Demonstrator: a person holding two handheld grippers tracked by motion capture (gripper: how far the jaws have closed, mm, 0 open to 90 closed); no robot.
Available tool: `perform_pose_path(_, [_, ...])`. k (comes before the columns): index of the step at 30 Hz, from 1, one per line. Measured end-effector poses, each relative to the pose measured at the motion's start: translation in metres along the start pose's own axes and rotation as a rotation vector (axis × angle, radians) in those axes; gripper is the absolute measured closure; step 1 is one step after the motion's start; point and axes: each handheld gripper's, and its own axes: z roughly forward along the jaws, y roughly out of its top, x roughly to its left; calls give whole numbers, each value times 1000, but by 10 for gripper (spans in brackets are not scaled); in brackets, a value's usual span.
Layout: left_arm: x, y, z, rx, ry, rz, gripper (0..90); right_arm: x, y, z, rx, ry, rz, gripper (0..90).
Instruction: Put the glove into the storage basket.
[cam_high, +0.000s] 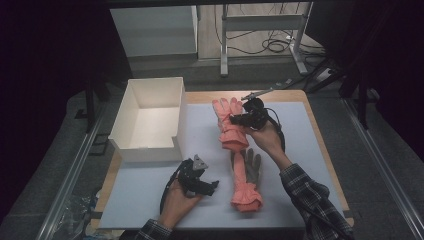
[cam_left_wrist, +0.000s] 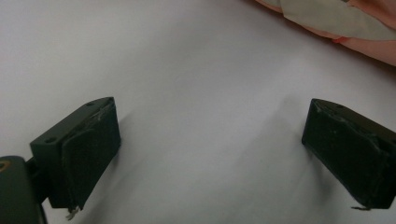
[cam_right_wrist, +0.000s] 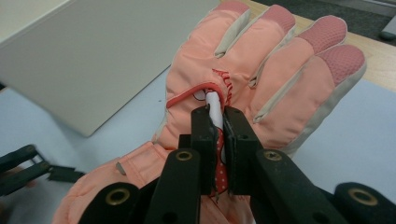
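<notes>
Pinching the back of one pink glove (cam_right_wrist: 261, 79) near the surface's (cam_high: 150, 185) far edge, the right hand-held gripper (cam_right_wrist: 218, 122) is clenched on its fabric; that glove's long axis runs near-to-far, fingers pointing away. A second glove (cam_high: 246, 177), two in all, lies nearer the front edge, fingers also pointing away. The left hand-held gripper (cam_left_wrist: 210, 149) is released, jaws wide over bare surface, beside one white box (cam_high: 147, 120).

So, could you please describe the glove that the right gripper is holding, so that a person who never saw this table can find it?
Start at the white open box on the table's far left. Just to its right lies a pink glove, its fingers pointing away from the person. Unlike the other glove, which lies nearer the person, this one has the right gripper shut on fabric on its back.
</notes>
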Motion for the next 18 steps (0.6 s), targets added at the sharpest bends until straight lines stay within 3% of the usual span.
perform_pose_path(18, [0,0,0,-2,2,3,42,23,-52,-53,-22,46,48,837])
